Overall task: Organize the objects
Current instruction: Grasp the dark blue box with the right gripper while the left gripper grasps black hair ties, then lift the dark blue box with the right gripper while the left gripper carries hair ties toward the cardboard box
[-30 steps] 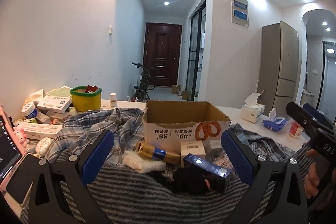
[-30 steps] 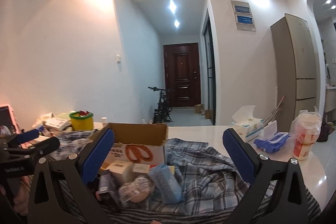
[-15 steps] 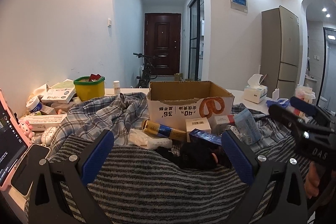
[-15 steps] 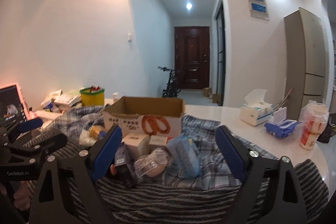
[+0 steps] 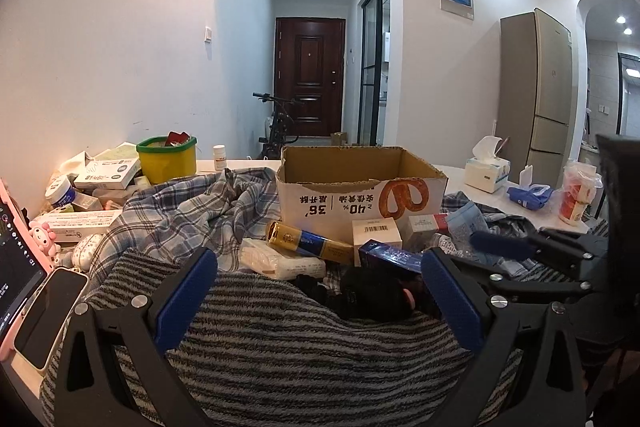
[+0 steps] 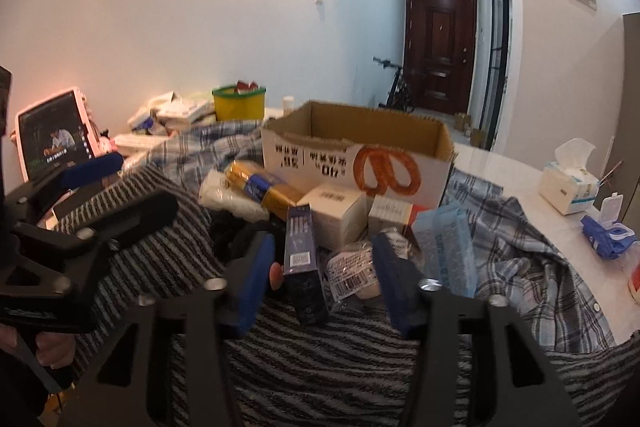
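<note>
In the lower centre of the right wrist view, the right gripper (image 6: 324, 279) is closing around the dark blue box (image 6: 302, 259), pads not yet pressing. It is lying in front of the cardboard box (image 6: 360, 155). Squeezing squarely on its long sides should prevent twisting. The left gripper (image 5: 318, 301) is hovering released over the striped cloth (image 5: 300, 355).

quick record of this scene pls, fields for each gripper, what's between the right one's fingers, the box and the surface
left hand-held gripper: open, nothing between its fingers
right hand-held gripper: jaws closing, pads not yet pressing
between right fingers: dark blue carton, clear wrapped packet
cardboard box: open top, pretzel print, behind the pile
surface: striped blanket, plaid shirt
</note>
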Demonstrator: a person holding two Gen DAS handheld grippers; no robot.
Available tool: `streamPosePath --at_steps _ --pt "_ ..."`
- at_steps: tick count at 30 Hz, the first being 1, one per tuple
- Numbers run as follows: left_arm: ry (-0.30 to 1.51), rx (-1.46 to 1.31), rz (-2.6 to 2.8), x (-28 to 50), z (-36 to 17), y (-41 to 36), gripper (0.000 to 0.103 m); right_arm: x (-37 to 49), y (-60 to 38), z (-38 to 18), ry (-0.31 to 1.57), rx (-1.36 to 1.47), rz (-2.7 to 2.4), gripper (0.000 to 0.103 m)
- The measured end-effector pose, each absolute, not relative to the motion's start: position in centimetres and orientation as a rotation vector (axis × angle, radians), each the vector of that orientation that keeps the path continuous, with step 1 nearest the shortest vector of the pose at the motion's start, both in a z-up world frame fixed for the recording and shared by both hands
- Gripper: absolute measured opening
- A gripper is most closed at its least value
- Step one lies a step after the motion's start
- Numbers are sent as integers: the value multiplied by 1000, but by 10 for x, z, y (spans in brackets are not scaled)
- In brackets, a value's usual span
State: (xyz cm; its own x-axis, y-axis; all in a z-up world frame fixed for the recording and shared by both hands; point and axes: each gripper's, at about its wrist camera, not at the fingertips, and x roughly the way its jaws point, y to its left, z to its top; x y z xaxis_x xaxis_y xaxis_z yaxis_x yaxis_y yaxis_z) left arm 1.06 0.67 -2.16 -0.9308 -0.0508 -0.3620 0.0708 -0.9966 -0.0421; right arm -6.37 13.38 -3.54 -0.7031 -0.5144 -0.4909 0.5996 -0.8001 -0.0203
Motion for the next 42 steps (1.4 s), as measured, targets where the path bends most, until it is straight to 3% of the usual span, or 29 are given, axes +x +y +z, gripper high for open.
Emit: streamPosePath --at_steps 8,10,14,28,34,42 --pt "66 619 -3053 9 -25 10 103 -70 115 -47 343 732 -2341 32" --pt "69 626 -3057 9 -25 12 103 -79 112 -51 324 776 -2292 24" --pt "103 626 -3055 10 -24 10 103 -83 124 -49 248 778 -2326 20" --pt "78 658 -3066 10 -20 22 103 -51 187 0 70 455 -2666 19" --pt "75 726 -3066 1 -23 24 103 -59 194 24 82 294 -2748 19" --pt "65 815 -3094 -14 -30 26 103 -63 202 0 -10 369 -2775 19"
